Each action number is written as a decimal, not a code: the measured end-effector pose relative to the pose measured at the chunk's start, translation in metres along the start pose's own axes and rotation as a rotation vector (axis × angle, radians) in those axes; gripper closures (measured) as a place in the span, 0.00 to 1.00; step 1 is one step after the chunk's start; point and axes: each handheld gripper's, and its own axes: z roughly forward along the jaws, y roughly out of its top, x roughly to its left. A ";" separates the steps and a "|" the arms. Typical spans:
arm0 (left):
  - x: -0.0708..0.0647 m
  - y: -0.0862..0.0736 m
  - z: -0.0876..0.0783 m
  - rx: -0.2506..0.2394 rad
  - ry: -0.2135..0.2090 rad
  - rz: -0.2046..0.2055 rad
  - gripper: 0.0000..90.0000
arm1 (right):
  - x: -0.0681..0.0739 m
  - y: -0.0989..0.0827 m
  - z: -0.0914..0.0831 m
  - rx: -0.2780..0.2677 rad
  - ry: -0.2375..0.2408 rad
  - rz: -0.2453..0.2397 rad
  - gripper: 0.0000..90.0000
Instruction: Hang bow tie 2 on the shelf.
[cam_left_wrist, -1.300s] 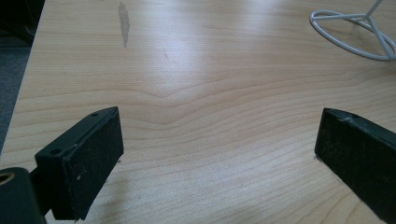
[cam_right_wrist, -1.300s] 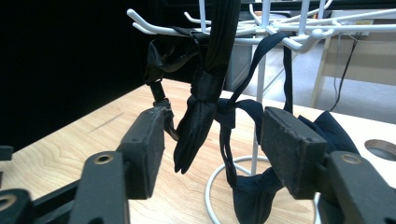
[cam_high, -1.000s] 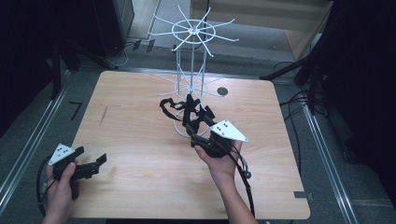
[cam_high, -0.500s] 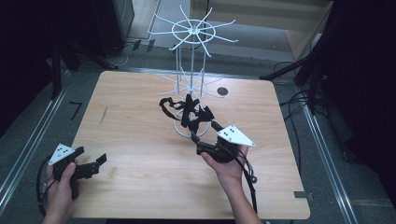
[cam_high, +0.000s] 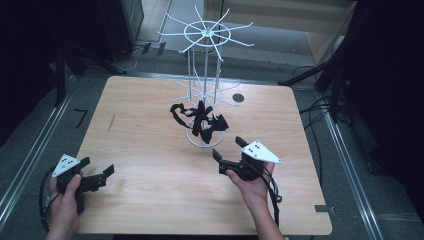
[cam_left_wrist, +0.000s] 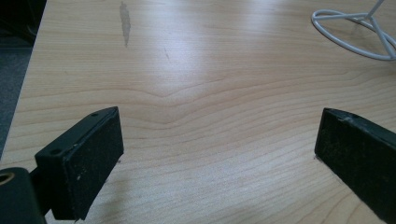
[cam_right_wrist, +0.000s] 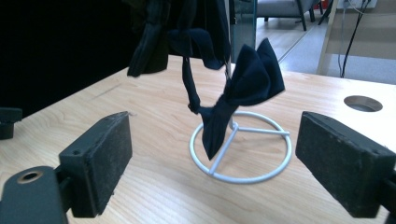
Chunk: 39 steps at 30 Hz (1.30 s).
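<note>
Right fingers (cam_high: 229, 149) just opened, spread empty, drawn back from bow ties (cam_high: 200, 120) on rack (cam_high: 206, 75), left fingers (cam_high: 97, 167) spread, unmoved.

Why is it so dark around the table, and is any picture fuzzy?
In the high view, light falls on the wooden table while the room around it stays nearly black. In the right gripper view, the bow tie looks fairly sharp against a black backdrop at left. In the left gripper view, a soft glare whitens the far tabletop.
</note>
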 end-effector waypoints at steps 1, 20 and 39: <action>0.000 0.000 0.000 -0.001 0.001 0.000 0.02 | -0.002 -0.002 -0.002 0.003 -0.001 0.003 0.12; 0.000 0.000 0.000 -0.003 0.005 0.000 0.02 | -0.024 -0.018 -0.023 0.031 -0.055 0.030 0.11; 0.000 0.000 0.000 -0.003 0.005 -0.003 0.02 | -0.043 -0.028 -0.041 0.050 -0.111 0.028 0.11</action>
